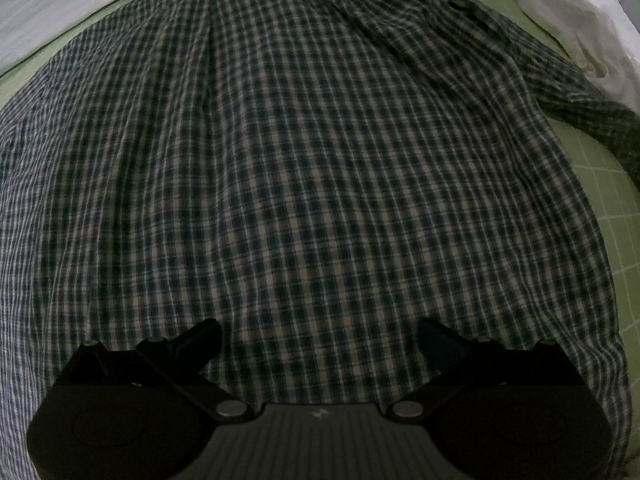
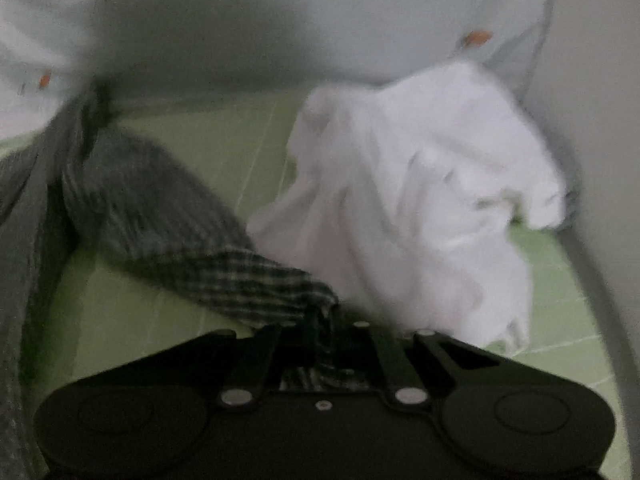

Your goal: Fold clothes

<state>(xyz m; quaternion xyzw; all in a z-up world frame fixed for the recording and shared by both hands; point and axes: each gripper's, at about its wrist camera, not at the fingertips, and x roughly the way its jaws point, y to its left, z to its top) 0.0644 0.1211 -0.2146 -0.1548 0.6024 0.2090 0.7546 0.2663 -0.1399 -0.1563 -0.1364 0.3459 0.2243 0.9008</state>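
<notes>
The dark green-and-white checked cotton shirt (image 1: 312, 168) lies spread on a green gridded mat (image 1: 616, 216). The left gripper (image 1: 320, 340) hovers spread wide over its near hem. The right gripper (image 2: 320, 320) pinches the blurred sleeve end; crumpled white cloth (image 2: 420, 200) sits far right.

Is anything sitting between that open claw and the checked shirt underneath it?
Nothing visible. The left gripper hangs open directly over the checked shirt, with only bare cloth between its fingers. The crumpled white garment lies off to the side on the green mat, not in the way.
</notes>
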